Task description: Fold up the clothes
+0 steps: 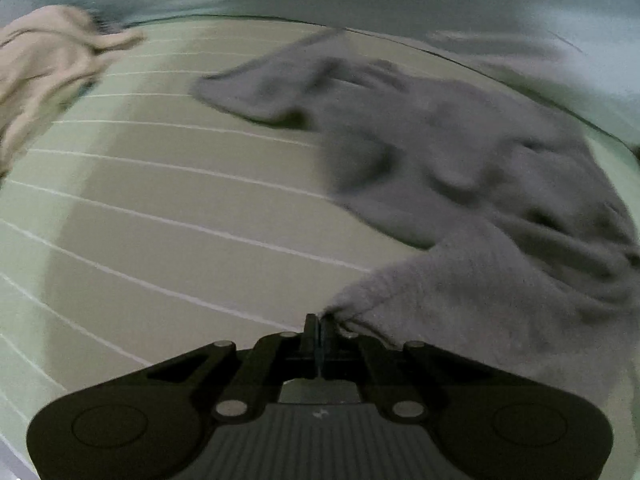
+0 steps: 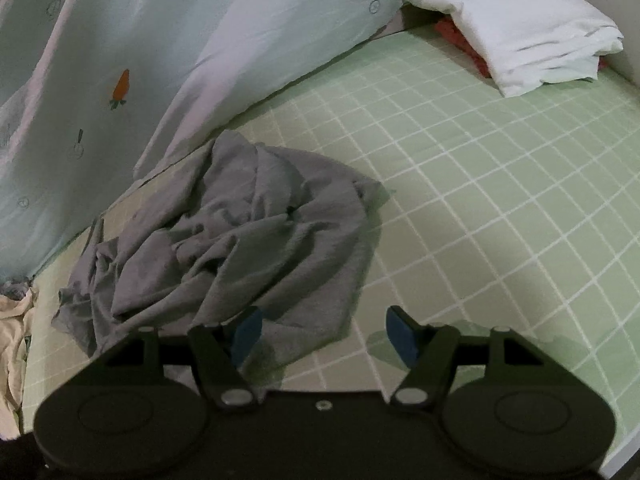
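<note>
Here the left gripper (image 1: 319,322) is closed, its jaws pinched together on a corner of the grey garment (image 1: 460,168). From that pinched corner the cloth runs up and to the right in the left wrist view, lifted off the sheet (image 1: 160,208) near the jaws and lying in loose folds further back. The picture is blurred, so finer detail of the fabric cannot be read.

The right gripper (image 2: 322,334) stands open, its blue pads (image 2: 400,336) well apart with nothing between them. It hangs over the near edge of the grey garment (image 2: 240,240): the left pad sits above the cloth, the right pad above bare sheet (image 2: 480,200). Whether the left pad touches the cloth cannot be told.

In the right wrist view the garment lies crumpled in a heap on the green checked sheet, close to the hanging curtain (image 2: 160,60) at the far side. The curtain is pale green with a small carrot print (image 2: 121,87).

A beige garment (image 1: 44,64) lies bunched at the far left in the left wrist view, apart from the grey one; its edge (image 2: 12,332) shows at the left border of the right wrist view.

A white pillow (image 2: 516,20) rests at the far right corner of the bed, on top of something red (image 2: 460,40)
</note>
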Action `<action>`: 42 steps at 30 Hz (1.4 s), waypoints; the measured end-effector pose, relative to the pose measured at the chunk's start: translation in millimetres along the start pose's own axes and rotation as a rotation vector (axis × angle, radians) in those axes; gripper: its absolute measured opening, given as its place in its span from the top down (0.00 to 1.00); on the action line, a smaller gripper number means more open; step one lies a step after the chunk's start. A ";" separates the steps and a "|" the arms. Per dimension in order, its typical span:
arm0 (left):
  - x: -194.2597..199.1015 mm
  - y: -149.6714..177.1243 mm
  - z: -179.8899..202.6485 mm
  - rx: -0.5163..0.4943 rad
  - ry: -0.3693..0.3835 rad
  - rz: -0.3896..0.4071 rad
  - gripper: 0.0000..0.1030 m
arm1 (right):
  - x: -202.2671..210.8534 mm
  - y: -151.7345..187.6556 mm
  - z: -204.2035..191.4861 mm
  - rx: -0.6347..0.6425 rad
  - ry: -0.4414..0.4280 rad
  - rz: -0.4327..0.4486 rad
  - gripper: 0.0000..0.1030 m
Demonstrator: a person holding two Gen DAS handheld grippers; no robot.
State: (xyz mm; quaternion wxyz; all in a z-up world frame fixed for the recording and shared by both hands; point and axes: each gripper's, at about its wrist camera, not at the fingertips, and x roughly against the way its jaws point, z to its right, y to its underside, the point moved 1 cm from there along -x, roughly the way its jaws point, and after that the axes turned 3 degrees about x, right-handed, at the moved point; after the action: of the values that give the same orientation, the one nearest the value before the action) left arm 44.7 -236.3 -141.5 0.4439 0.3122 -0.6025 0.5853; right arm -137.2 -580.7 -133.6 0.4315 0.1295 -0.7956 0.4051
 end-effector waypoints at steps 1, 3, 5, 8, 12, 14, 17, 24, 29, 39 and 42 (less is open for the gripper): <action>-0.9 -6.0 -12.0 0.008 -0.017 0.006 0.98 | -1.4 0.7 -2.5 -0.001 0.002 -0.002 0.32; -2.7 -17.5 -36.6 0.025 -0.056 0.018 1.00 | -5.1 2.1 -7.4 -0.009 0.011 -0.012 0.32; -4.8 -26.0 -67.2 0.044 -0.135 0.022 1.00 | -7.8 3.1 -11.8 -0.019 0.020 -0.020 0.32; -7.5 -38.4 -112.9 0.079 -0.248 0.025 1.00 | -11.2 3.2 -20.3 -0.023 0.034 -0.024 0.32; -0.9 -47.3 -159.3 0.230 -0.197 0.004 0.99 | -19.0 0.6 -27.6 -0.025 0.054 -0.036 0.32; 2.8 -46.2 -159.8 0.267 -0.145 0.010 0.96 | -23.1 -2.9 -26.9 -0.038 0.071 -0.037 0.32; 6.1 -39.7 -135.6 0.247 -0.079 0.003 0.72 | -29.0 -11.0 -22.6 -0.062 0.103 -0.029 0.28; 10.1 -14.0 -73.7 0.265 0.057 -0.013 0.36 | -44.2 -37.4 -8.0 -0.016 0.161 0.008 0.17; 13.0 0.5 -55.9 0.279 0.075 -0.019 0.33 | -63.0 -64.0 4.5 0.057 0.168 0.029 0.17; 5.4 0.7 -29.7 0.213 -0.021 -0.040 0.43 | -137.2 -114.4 -14.7 0.375 0.123 -0.015 0.30; 2.6 -5.8 -22.9 0.166 -0.031 -0.046 0.62 | -150.1 -123.2 -17.8 0.396 0.105 -0.024 0.47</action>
State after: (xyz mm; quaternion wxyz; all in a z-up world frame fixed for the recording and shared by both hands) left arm 52.7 -214.1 -138.5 0.4203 0.3709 -0.5515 0.6178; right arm 30.8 -667.4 -181.5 0.4435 0.2000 -0.6749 0.5547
